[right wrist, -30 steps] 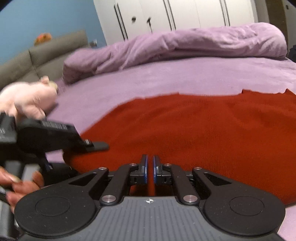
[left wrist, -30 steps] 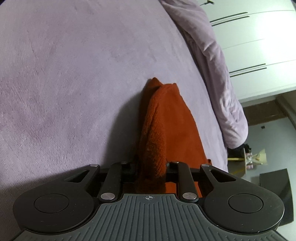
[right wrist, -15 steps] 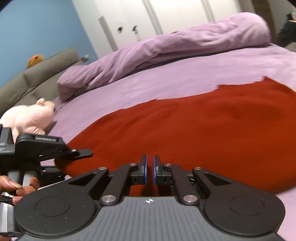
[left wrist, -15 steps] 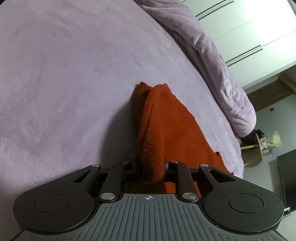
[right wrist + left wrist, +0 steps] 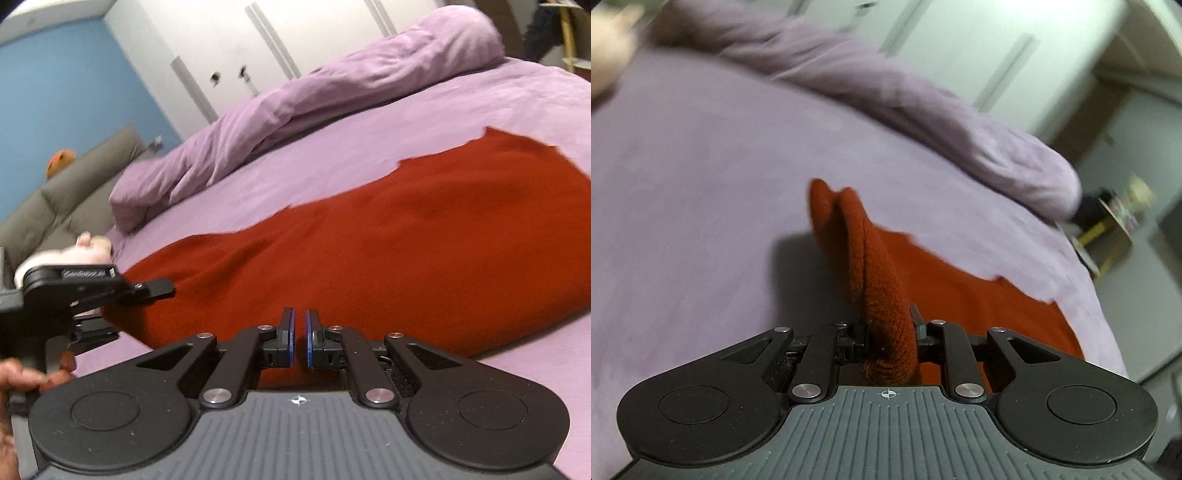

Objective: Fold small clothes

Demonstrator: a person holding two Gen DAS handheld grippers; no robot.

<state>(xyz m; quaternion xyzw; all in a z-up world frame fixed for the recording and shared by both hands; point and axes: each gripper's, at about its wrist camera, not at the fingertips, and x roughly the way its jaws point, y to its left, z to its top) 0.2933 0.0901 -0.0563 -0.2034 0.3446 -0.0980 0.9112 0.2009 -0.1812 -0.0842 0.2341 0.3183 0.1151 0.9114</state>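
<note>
A rust-red knit garment (image 5: 406,236) lies spread on the purple bed cover (image 5: 461,114). My left gripper (image 5: 888,328) is shut on a bunched fold of the red garment (image 5: 871,266) and holds that edge lifted off the bed. The left gripper also shows in the right wrist view (image 5: 122,291) at the garment's left edge. My right gripper (image 5: 300,334) sits low at the garment's near edge, its blue-padded jaws almost together with a thin gap; no cloth shows between them.
A rolled purple duvet (image 5: 295,110) lies along the far side of the bed, with white wardrobe doors (image 5: 960,48) behind. A pink plush toy (image 5: 74,254) and a grey sofa (image 5: 74,177) are at left. A small side table (image 5: 1115,221) stands beyond the bed's edge.
Both grippers have swung round, so the views have turned. The left gripper has carried the gripped fold along. The right gripper's jaws have parted very slightly.
</note>
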